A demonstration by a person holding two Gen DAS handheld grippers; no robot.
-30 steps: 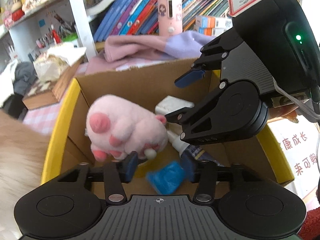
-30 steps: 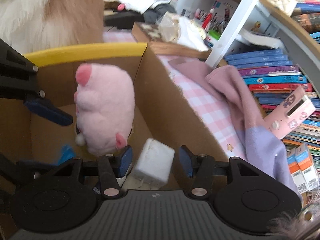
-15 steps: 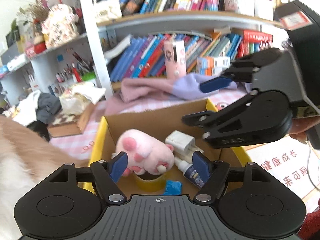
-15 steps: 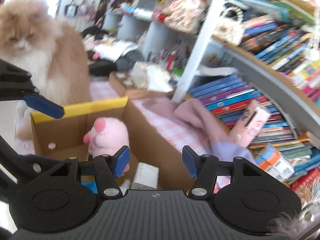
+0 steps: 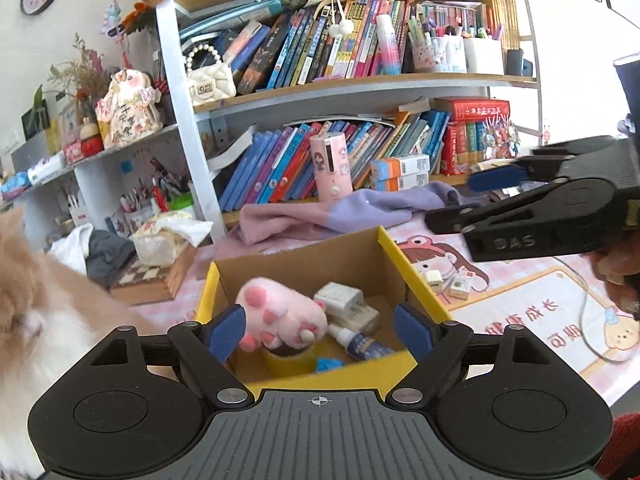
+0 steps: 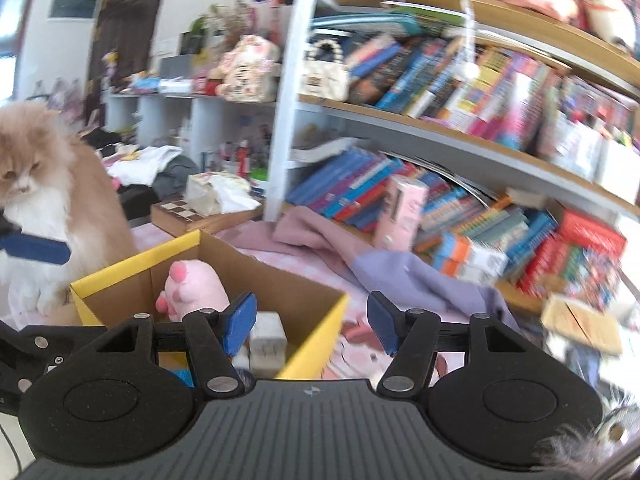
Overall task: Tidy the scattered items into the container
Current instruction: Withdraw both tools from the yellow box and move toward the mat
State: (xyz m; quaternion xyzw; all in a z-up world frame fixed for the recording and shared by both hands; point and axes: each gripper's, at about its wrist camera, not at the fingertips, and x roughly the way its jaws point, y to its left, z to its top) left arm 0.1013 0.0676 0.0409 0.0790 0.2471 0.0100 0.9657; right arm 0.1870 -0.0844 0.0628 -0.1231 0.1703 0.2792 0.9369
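While the left gripper (image 5: 320,330) hangs above the open cardboard box with yellow-edged flaps (image 5: 394,252), its blue-padded fingers (image 5: 227,330) stand wide apart with nothing between them. Framed between those fingers, inside the box, lies a pink plush paw with darker pink pads (image 5: 280,314), resting on a yellow roll of tape (image 5: 286,362). Just toward the right finger from the paw sit a white plug-in charger block (image 5: 340,298), a small white dropper bottle with a dark blue label (image 5: 360,344) and a scrap of bright blue material (image 5: 328,364) against the near wall.

The right gripper (image 6: 312,326) is held up beyond the box's right side; its fingers (image 6: 240,322) are likewise spread and hold nothing. In its own view, which is smeared by motion, the box (image 6: 136,266) lies below and outside its left finger, with the paw (image 6: 192,290) and what looks like the white charger (image 6: 268,338) showing just behind that finger.

Outside the box, past the left gripper's right finger, two small white items (image 5: 448,282) still lie on the table's pink cartoon-printed mat (image 5: 528,304). A long-haired cream and ginger cat (image 6: 44,200) sits close beside the box's far left flap. Beyond the fingers a pink and lilac cloth (image 5: 344,210) is heaped before a crowded bookshelf (image 5: 360,80).
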